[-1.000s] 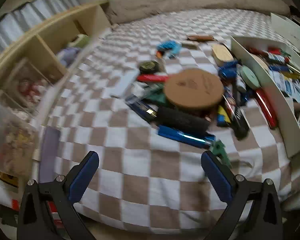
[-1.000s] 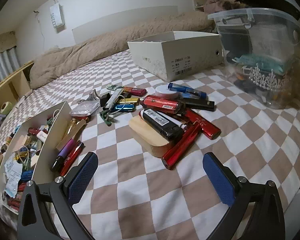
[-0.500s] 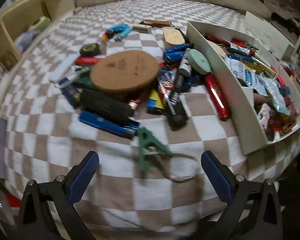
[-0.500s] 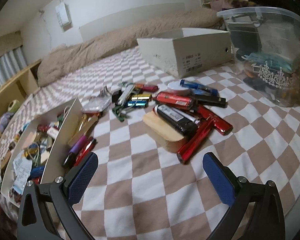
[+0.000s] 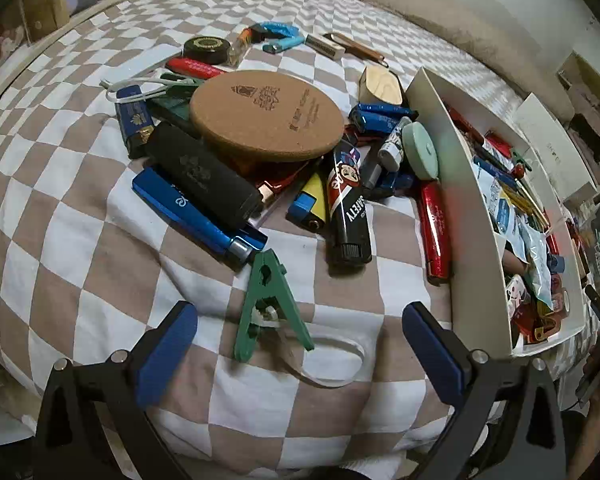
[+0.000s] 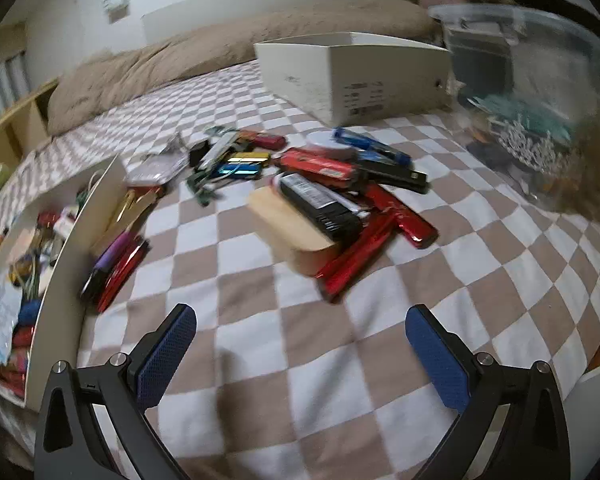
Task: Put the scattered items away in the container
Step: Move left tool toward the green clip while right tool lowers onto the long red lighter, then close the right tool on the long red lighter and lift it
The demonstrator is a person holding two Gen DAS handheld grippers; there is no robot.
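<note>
Left hand-held gripper [image 5: 300, 344] hung open over green clip [image 5: 269, 304] on checkered bed [image 5: 80, 264]; scattered items [image 5: 260, 148] lay beside white container [image 5: 468, 240]. Right hand-held gripper [image 6: 300, 350] open, empty.

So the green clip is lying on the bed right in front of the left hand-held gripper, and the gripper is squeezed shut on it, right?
Not quite. The green clip does lie on the checkered bed right in front of the left hand-held gripper, but the gripper is open, with the clip untouched between its blue pads. The left wrist view shows it.
</note>
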